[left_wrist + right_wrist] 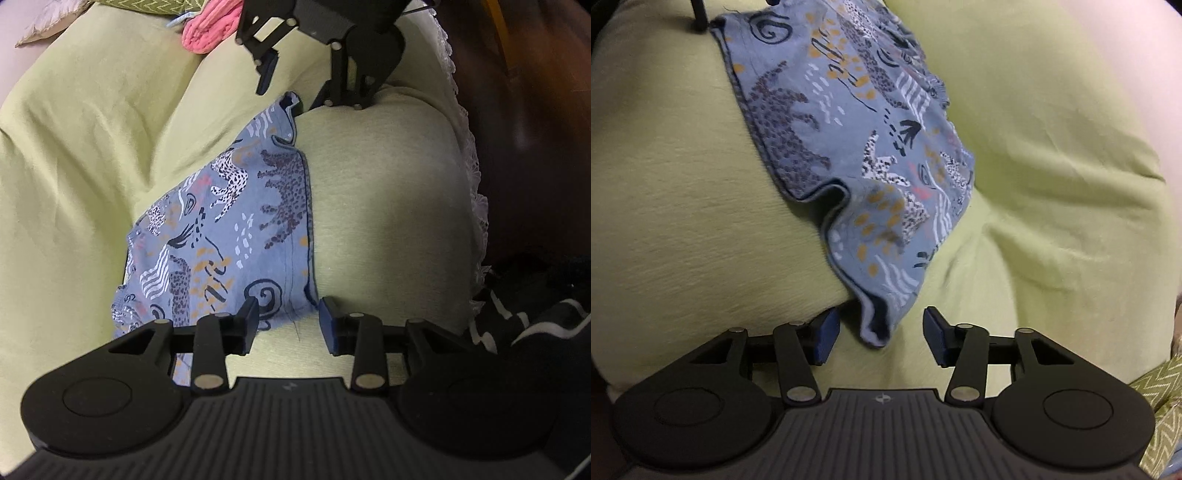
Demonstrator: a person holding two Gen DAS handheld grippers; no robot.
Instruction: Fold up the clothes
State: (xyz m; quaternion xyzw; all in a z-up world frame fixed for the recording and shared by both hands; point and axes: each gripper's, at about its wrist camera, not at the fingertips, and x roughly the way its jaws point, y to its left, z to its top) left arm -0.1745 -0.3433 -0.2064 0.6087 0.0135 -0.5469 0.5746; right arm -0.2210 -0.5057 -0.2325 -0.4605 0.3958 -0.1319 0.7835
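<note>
1. A blue animal-print garment [236, 221] lies folded on a pale green sheet [92, 147] that covers a soft, rounded surface; one hemmed edge runs along the crest of the bulge.
2. The left gripper [288, 323] sits at one corner of that garment. Its fingers are spread, with the hem corner lying between them and the pads not pressing on it.
3. The right gripper [881, 334] is at the opposite corner, where the cloth is rippled and hangs in a small loose fold. Its fingers are also spread, the fold lying between them, untouched by either pad.
4. In the left wrist view the right gripper [295, 92] faces back across the garment, just beyond the far ruffled hem.
5. A pink cloth [210, 27] lies further back on the sheet, well apart from the garment.
6. A green zigzag-patterned fabric [1156, 398] shows at the sheet's edge.
7. White lace trim [469, 155] borders the sheet, with dark clutter beyond.
</note>
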